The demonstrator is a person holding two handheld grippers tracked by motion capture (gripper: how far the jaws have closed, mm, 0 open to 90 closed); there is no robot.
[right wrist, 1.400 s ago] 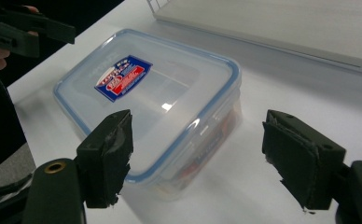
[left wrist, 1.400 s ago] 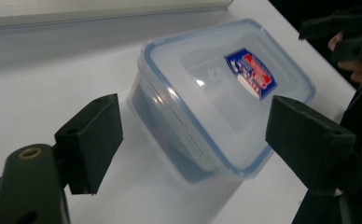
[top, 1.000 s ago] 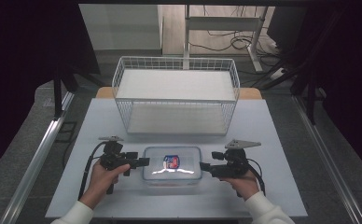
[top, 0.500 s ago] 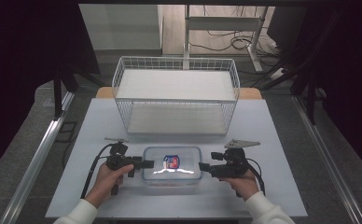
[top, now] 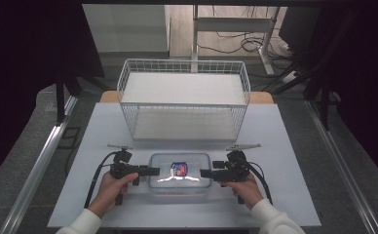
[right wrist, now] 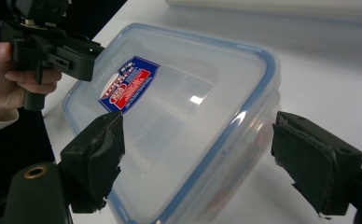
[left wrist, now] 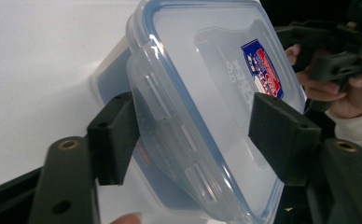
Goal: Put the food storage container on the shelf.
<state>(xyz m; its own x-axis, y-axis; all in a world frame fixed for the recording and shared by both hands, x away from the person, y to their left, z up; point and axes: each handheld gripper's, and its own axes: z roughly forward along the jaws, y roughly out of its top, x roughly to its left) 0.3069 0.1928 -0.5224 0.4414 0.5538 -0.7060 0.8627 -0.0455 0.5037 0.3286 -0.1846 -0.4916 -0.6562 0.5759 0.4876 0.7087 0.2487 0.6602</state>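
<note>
A clear plastic food box with a blue-sealed lid and a red and blue label lies at the table's front middle. My left gripper points at its left end. In the left gripper view the jaws straddle the lid's side latch flap. They have just been closing, and a gap remains at the far pad. My right gripper points at the box's right end. Its jaws have just been opening and stand wide on either side of the box edge, not touching it.
A white wire basket with a shelf stands behind the box at the back of the white table. A metal rail runs along the left side. Cables trail from both grippers toward the person.
The right gripper has edged left toward the box's right end. The left hand has stayed at the box's left end.
</note>
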